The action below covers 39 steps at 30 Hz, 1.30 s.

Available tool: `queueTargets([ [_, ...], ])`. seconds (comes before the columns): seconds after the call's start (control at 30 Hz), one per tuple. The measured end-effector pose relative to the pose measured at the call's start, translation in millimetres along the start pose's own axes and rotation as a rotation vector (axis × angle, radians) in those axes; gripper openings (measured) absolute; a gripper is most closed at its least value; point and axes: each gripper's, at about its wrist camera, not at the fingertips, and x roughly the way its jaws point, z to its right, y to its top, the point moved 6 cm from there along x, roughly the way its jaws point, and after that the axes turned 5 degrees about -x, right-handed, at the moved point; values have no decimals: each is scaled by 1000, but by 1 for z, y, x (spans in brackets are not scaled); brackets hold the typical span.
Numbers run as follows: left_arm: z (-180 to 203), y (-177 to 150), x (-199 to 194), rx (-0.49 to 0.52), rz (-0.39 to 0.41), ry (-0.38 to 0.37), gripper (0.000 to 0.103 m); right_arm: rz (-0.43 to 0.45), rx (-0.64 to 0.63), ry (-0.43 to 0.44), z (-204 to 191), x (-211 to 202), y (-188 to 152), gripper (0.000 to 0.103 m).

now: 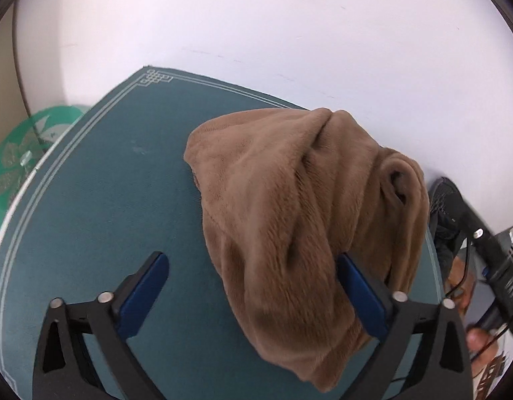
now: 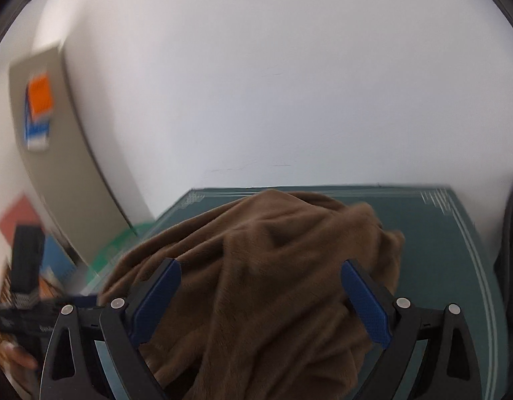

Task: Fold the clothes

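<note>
A brown fleece garment (image 1: pixel 300 206) lies crumpled in a heap on a teal mat (image 1: pixel 106 200). My left gripper (image 1: pixel 253 266) is open, its blue pads wide apart, with the garment's near edge lying between and over the right pad (image 1: pixel 360 296). In the right wrist view the same garment (image 2: pixel 273 266) fills the space between the wide-open fingers of my right gripper (image 2: pixel 260 276), on the teal mat (image 2: pixel 440 250). Neither gripper is closed on the cloth.
A white wall stands behind the mat. A green patterned round object (image 1: pixel 19 163) sits off the mat's left edge. The other hand-held gripper and its cable (image 1: pixel 486 253) are at the right. A beige panel with an orange and blue label (image 2: pixel 39 113) stands at the left.
</note>
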Motion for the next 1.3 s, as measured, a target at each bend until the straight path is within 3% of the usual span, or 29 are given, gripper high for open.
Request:
queueTargets([
  [0.03, -1, 2, 5, -10, -11, -3, 90, -18, -31, -18, -4, 10, 1, 98],
  [0.07, -4, 2, 9, -20, -19, -1, 78, -39, -58, -38, -8, 21, 1, 96],
  [0.1, -6, 2, 11, -25, -27, -2, 64, -69, -67, -61, -12, 33, 3, 84],
  [0.13, -8, 1, 17, -31, -47, -9, 59, -100, -54, -78, -16, 45, 7, 54],
  [0.2, -9, -2, 20, -34, -61, -17, 45, -138, 27, -96, -4, 54, -2, 29],
  [0.27, -7, -6, 21, -24, -62, -31, 35, -164, 100, -121, 7, 58, -10, 25],
  [0.4, -6, -7, 14, -36, -34, -57, 18, -49, 148, -255, 36, 7, -14, 21],
  [0.57, 2, -7, -13, -53, 22, -132, 17, 189, 137, -417, 41, -79, -5, 21],
  [0.77, 11, -8, -90, -37, 196, -187, 17, 482, 72, -557, 3, -167, 7, 21],
  [0.9, 9, -16, -124, 24, 289, -115, 17, 685, 29, -641, -27, -229, 15, 21],
  [0.97, 8, -27, -131, 57, 299, -91, 17, 679, 0, -624, -36, -241, 24, 21],
  [1.07, -1, -41, -146, 58, 335, -69, 17, 574, -30, -476, -46, -223, 19, 22],
  [1.1, -5, -43, -151, 59, 348, -57, 17, 532, -38, -431, -50, -213, 15, 32],
  [1.13, -10, -45, -151, 63, 334, -46, 17, 472, -51, -406, -52, -199, 7, 63],
  [1.2, -19, -48, -150, 71, 304, -22, 17, 366, -64, -363, -55, -170, -14, 101],
  [1.3, -25, -54, -134, 99, 245, 35, 18, 252, -36, -340, -43, -144, -42, 102],
])
